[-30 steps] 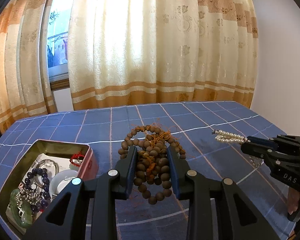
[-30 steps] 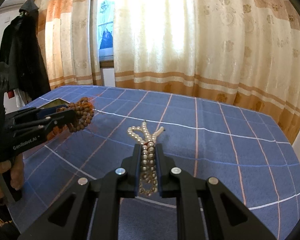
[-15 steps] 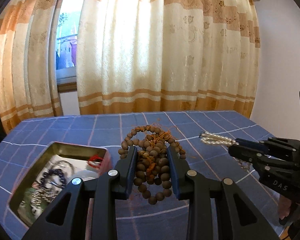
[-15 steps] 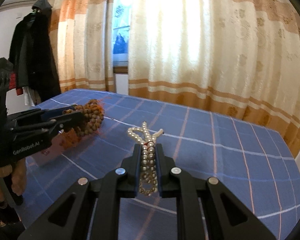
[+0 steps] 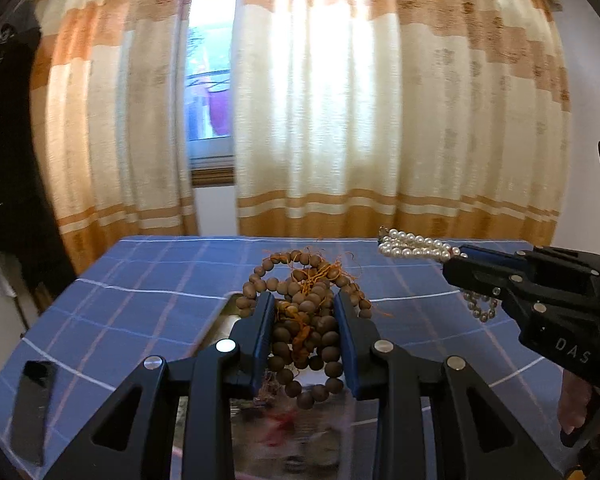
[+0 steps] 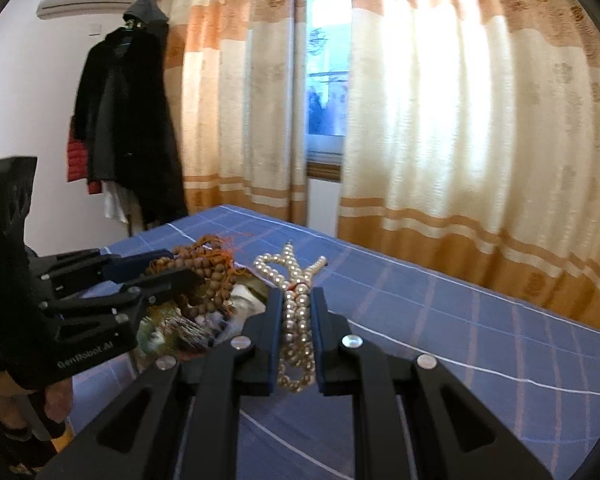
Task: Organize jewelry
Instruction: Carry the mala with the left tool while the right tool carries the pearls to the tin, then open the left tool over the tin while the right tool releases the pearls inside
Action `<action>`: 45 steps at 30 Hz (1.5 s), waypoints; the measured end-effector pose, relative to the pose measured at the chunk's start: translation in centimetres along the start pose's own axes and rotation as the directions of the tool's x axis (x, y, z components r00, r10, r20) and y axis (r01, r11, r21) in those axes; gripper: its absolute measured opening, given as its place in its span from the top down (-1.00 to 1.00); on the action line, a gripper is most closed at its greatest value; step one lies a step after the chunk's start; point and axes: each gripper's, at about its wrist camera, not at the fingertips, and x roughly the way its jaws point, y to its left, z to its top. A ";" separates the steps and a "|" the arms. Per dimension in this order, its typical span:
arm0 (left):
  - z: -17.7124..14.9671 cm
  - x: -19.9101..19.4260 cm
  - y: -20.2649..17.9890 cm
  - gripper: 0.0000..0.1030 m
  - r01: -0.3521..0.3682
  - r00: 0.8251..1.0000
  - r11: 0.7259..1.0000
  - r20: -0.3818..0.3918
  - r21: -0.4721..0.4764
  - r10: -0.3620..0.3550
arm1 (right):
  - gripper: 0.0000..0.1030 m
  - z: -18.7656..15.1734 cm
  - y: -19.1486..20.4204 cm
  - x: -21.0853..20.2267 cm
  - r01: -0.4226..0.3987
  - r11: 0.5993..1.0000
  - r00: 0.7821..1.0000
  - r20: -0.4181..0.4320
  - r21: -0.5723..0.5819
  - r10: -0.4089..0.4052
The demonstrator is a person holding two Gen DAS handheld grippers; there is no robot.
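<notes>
Across the blue checked tablecloth (image 5: 140,312) both loads have swung left since a second ago, so the left gripper (image 5: 303,320), clamped on the wooden bead string (image 5: 304,312), now hangs over the tin (image 6: 236,300), and the right gripper (image 6: 296,312), pinching the pearl strand (image 6: 290,276), follows just beside it, likely ready to drop.

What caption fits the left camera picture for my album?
Left gripper carries brown wooden beads above the jewelry tin, while the right gripper brings pearls.
</notes>
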 end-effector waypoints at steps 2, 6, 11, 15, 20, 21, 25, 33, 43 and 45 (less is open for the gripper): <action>-0.1 0.0 1.5 0.39 -0.035 0.999 0.999 -0.010 -0.010 0.034 | 0.69 0.5 1.3 1.3 -0.028 1.000 1.000 -0.005 -0.012 0.028; -0.7 0.4 3.3 0.39 -0.067 0.997 0.998 -0.038 -0.021 0.066 | 0.69 0.8 3.5 3.0 -0.074 0.997 0.997 -0.016 -0.026 0.074; -2.0 1.6 4.4 0.39 -0.080 0.994 0.996 -0.082 -0.029 0.078 | 0.69 0.2 4.9 5.2 -0.111 0.994 0.992 -0.055 -0.020 0.110; -3.1 2.8 5.3 0.39 -0.086 0.990 0.996 -0.120 -0.038 0.081 | 0.69 -0.8 5.5 6.9 -0.119 0.993 0.988 -0.095 -0.013 0.118; -4.2 3.6 6.0 0.39 -0.085 0.984 0.995 -0.160 -0.057 0.075 | 0.69 -2.0 5.7 8.6 -0.130 0.991 0.980 -0.151 0.011 0.130; -4.4 3.6 6.1 0.39 -0.086 0.983 0.994 -0.165 -0.061 0.075 | 0.69 -2.2 5.7 9.0 -0.129 0.992 0.978 -0.164 0.012 0.129; -4.8 4.0 6.4 0.31 -0.065 0.979 0.995 -0.196 -0.077 0.049 | 0.67 -3.0 5.7 9.7 -0.126 0.992 0.973 -0.194 0.020 0.128; -4.2 2.5 6.8 -0.40 -0.069 0.984 0.990 -0.170 -0.124 0.047 | 0.07 -2.9 5.1 8.7 -0.096 0.995 0.977 -0.189 0.033 0.100; -3.4 -1.9 6.6 -0.45 -0.121 0.989 0.985 -0.101 -0.120 0.110 | -0.74 -2.3 5.1 2.6 -0.036 0.999 0.996 -0.086 0.019 0.037; -3.4 -2.5 6.6 -0.45 -0.123 0.989 0.985 -0.093 -0.121 0.112 | -0.74 -2.1 5.4 1.9 -0.033 0.999 0.997 -0.074 0.009 0.034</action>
